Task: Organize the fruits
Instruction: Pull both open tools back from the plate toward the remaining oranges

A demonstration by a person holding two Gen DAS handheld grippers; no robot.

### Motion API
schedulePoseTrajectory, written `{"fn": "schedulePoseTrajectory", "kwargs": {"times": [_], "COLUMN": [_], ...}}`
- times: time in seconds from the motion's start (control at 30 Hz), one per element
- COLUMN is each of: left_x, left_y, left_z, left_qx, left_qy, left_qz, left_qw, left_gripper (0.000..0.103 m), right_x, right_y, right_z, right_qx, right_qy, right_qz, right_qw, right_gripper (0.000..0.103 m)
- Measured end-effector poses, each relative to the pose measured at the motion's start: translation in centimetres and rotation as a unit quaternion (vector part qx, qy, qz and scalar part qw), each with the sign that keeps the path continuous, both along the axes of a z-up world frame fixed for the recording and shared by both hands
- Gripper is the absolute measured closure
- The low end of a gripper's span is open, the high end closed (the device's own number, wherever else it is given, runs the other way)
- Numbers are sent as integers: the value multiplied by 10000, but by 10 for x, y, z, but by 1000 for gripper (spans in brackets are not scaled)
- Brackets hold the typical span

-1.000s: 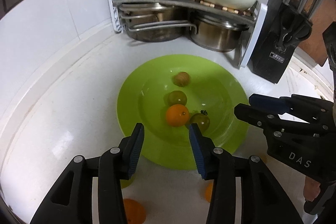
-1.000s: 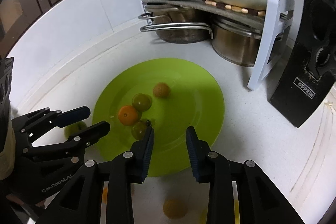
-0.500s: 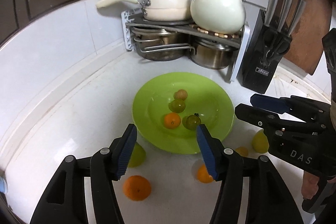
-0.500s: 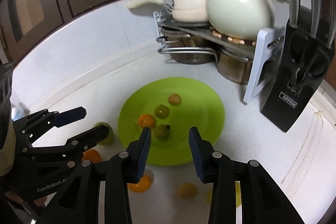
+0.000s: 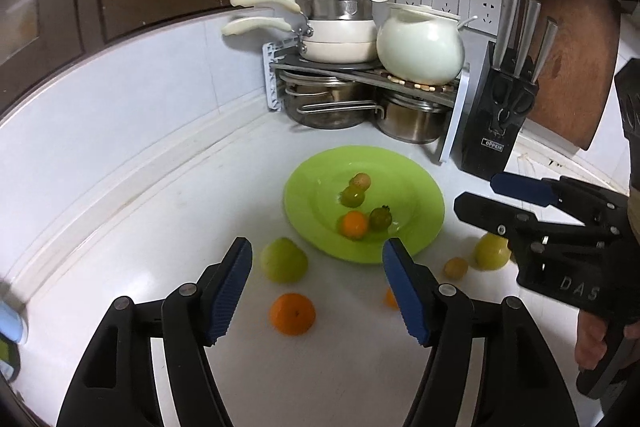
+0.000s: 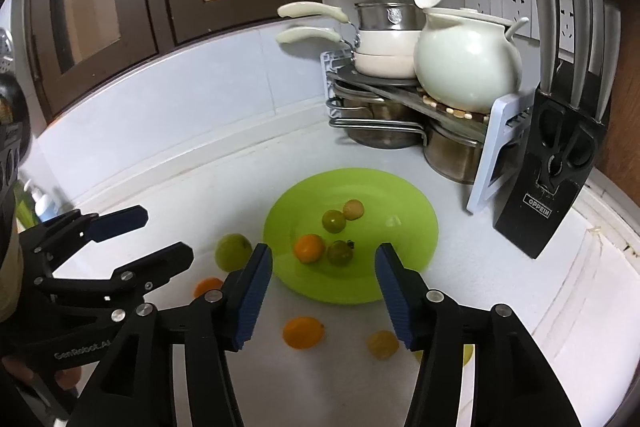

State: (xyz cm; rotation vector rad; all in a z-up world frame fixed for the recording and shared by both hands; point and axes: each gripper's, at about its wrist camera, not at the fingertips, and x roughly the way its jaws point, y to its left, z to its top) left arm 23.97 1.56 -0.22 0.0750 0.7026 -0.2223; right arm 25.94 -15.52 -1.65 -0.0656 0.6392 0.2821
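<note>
Four small fruits lie on the green plate (image 5: 416, 227) ahead of my left gripper (image 5: 316, 285) and right gripper (image 6: 323, 289) (both empty, jaws opening); an orange (image 5: 292, 313) sits below between my left jaws.

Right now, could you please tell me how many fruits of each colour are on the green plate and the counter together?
Orange fruits: 3
Green fruits: 3
Yellow-green fruit: 1
Tan fruits: 2
Total: 9
</note>
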Motion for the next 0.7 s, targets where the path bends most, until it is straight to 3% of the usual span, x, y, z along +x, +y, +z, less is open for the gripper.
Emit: {"fn": "schedulePoseTrajectory", "kwargs": {"times": [0.4,0.7], "left_x": [-25,-26], "left_y": [24,29], "left_z": [-15,-40], "left_qx": [122,193], "left_qy": [-11,163], "left_qz": [49,38], "left_qw": [9999,9997], "left_gripper": [33,33], "right_x": [-19,-18], "right_y": [19,21], "right_z": [-15,-41], "right_qx": [-29,-55], "right_qy": [124,517], "right_qz": [81,84], "right_qw": [9999,9986], "right_gripper": [48,48]}}
